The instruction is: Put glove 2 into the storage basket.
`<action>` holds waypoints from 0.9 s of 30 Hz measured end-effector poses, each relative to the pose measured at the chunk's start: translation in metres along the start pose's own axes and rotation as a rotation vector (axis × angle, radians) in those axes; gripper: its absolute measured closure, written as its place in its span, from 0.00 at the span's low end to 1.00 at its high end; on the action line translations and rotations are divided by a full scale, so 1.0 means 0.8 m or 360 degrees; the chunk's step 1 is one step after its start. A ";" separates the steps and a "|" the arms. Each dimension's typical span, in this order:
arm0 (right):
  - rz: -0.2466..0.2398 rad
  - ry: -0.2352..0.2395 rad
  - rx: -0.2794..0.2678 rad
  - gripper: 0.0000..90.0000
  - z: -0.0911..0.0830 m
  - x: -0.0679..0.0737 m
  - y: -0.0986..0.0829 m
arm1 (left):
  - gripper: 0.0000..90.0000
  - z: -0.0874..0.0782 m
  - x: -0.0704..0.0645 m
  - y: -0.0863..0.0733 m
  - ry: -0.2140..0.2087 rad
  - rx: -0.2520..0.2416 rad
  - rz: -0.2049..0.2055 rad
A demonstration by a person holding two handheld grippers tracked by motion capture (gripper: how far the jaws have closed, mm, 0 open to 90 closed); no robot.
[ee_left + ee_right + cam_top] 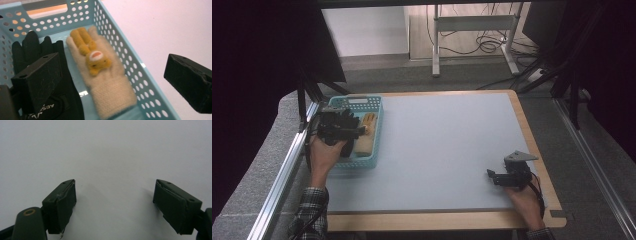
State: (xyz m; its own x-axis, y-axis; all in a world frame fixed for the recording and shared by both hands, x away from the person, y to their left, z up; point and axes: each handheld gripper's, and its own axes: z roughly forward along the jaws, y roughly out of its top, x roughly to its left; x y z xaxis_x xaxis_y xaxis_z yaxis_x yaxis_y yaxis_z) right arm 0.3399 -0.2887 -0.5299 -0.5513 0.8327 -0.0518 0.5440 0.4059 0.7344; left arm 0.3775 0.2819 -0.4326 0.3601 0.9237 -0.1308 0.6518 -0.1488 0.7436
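Both gloves lie in the basket point(140, 82); the left gripper point(110, 80), fingers spread, hovers over the cream glove point(110, 85), nothing grasped. The right gripper point(113, 205) waits, fingers spread, on the worktop point(447, 145).

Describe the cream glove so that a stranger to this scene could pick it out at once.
Find the light blue perforated basket at the table's left edge. Two gloves lie inside; the cream glove lies beside a black glove. Only it is pale knit, with a yellow plush animal sewn on.
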 end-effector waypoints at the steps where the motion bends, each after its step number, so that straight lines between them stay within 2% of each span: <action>1: 0.0000 0.0000 0.0000 0.20 0.000 0.000 0.000 | 0.02 -0.001 -0.002 0.000 0.0000 -0.0005 0.0006; 27: -0.0002 0.0000 0.0000 0.20 0.000 0.000 0.000 | 0.00 -0.004 -0.043 -0.005 0.0007 -0.0039 0.0149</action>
State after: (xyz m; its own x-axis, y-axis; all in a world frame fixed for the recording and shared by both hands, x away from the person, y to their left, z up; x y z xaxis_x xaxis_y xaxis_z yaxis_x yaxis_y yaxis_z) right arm 0.3399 -0.2888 -0.5299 -0.5519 0.8323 -0.0525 0.5433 0.4066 0.7345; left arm 0.3603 0.2515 -0.4289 0.4157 0.9077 -0.0570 0.5991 -0.2261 0.7681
